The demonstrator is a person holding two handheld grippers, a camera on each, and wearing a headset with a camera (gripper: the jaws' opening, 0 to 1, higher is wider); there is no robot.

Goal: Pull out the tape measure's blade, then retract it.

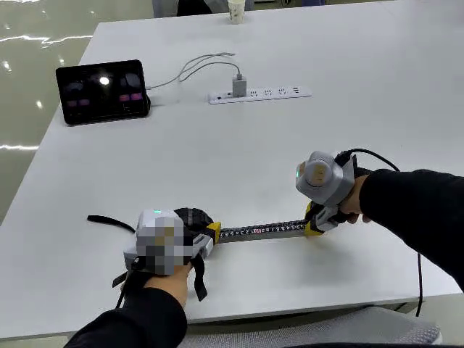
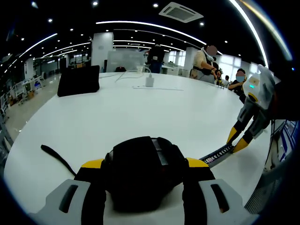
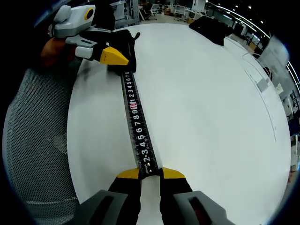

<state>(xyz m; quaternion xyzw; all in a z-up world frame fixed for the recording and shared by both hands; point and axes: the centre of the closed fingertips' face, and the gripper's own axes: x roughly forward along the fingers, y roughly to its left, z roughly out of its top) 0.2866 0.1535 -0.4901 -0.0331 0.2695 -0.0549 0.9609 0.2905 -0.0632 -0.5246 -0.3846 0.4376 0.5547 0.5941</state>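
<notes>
A black tape measure case [image 1: 193, 219] [image 2: 144, 171] lies on the white table [image 1: 239, 152] near its front edge, with my left gripper [image 1: 206, 235] [image 2: 145, 164] shut on it. Its blade [image 1: 262, 231] [image 3: 138, 126] [image 2: 218, 153] is pulled out to the right, flat just above the table, numbers up. My right gripper [image 1: 313, 226] [image 3: 151, 173] is shut on the blade's end. A black wrist strap [image 1: 110, 222] [image 2: 57, 158] trails left from the case. In the right gripper view the case [image 3: 123, 47] sits at the blade's far end.
A dark tablet [image 1: 102, 91] stands at the back left. A white power strip [image 1: 259, 94] with a plugged charger and cable lies in the middle back. A paper cup [image 1: 236, 10] stands at the far edge. A mesh chair [image 3: 37, 140] sits by the table's front edge.
</notes>
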